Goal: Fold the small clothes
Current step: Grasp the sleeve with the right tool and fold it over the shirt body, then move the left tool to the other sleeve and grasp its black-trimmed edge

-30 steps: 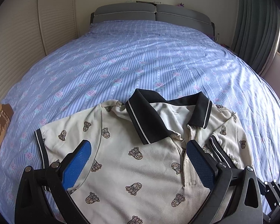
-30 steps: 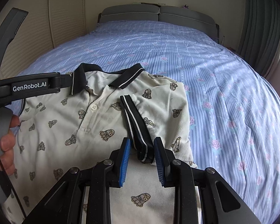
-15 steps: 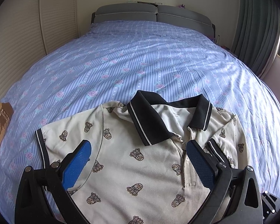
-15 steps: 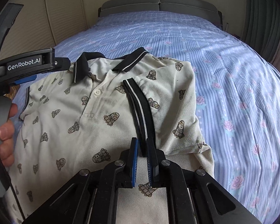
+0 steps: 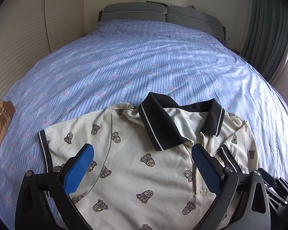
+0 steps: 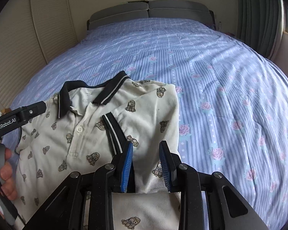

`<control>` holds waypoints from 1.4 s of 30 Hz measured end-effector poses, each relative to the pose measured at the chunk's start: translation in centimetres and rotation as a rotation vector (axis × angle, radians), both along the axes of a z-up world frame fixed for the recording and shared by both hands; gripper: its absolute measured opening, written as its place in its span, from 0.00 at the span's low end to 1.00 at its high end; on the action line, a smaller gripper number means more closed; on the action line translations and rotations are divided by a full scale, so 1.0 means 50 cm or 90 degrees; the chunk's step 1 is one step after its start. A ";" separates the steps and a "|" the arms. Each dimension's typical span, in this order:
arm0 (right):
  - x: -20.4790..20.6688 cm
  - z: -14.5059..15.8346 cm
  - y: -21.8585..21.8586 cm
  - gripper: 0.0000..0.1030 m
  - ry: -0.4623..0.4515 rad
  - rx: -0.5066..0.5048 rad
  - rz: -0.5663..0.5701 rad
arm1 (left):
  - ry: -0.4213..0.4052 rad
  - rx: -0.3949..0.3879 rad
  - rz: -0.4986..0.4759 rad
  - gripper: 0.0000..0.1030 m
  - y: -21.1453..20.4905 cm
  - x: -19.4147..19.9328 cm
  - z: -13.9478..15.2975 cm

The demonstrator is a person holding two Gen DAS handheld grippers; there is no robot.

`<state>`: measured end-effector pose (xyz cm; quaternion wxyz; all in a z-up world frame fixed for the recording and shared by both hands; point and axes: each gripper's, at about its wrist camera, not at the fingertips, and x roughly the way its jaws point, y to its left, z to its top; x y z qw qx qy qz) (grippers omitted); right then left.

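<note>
Opening right hand-held gripper (image 6: 146, 152) (sleeve (image 6: 136, 118) seemingly released)

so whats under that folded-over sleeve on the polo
The folded sleeve lies on the polo shirt, its striped cuff beside the button placket. The chest fabric beneath it is covered, so any print there cannot be seen.

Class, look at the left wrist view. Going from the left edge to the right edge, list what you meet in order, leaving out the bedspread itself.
Brown plaid cloth → polo shirt's spread-out sleeve → black collar → folded-in sleeve cuff → grey-green curtain.
</note>
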<state>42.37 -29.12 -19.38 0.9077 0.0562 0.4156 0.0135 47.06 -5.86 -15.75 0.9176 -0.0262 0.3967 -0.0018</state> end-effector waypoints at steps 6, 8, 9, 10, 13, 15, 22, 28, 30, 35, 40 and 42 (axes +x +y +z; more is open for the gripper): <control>0.004 -0.045 -0.025 0.29 0.040 0.039 -0.014 | -0.004 0.003 0.002 1.00 0.000 0.000 0.001; -0.003 -0.028 -0.019 0.29 0.027 0.034 -0.013 | -0.004 -0.001 0.001 1.00 0.001 0.001 0.003; -0.007 -0.016 -0.015 0.29 0.017 0.032 -0.009 | -0.004 -0.003 -0.001 1.00 0.002 0.001 0.004; -0.013 -0.004 -0.010 0.29 0.007 0.029 -0.007 | -0.006 -0.002 -0.002 1.00 0.004 0.000 0.007; -0.030 0.031 0.015 0.29 -0.016 0.037 0.009 | -0.014 0.005 0.002 1.00 0.022 -0.010 0.017; -0.044 0.049 0.044 0.29 -0.030 0.038 0.027 | -0.017 0.005 0.012 1.00 0.048 -0.020 0.021; -0.060 0.068 0.181 0.29 -0.060 0.058 0.076 | -0.026 0.000 0.069 1.00 0.204 -0.050 0.008; -0.044 0.066 0.310 0.29 -0.083 0.049 0.104 | -0.043 -0.030 0.112 0.97 0.337 -0.026 -0.010; -0.033 0.059 0.334 0.29 -0.083 0.053 0.107 | -0.035 -0.042 0.111 0.93 0.365 -0.014 -0.027; -0.015 0.047 0.358 0.29 -0.084 0.060 0.097 | -0.006 -0.068 0.089 0.68 0.401 0.017 -0.074; -0.008 0.044 0.343 0.29 -0.096 0.035 0.067 | 0.007 -0.083 0.066 0.52 0.399 0.040 -0.105; -0.005 0.041 0.332 0.29 -0.093 0.038 0.059 | 0.009 -0.083 0.059 0.52 0.393 0.043 -0.112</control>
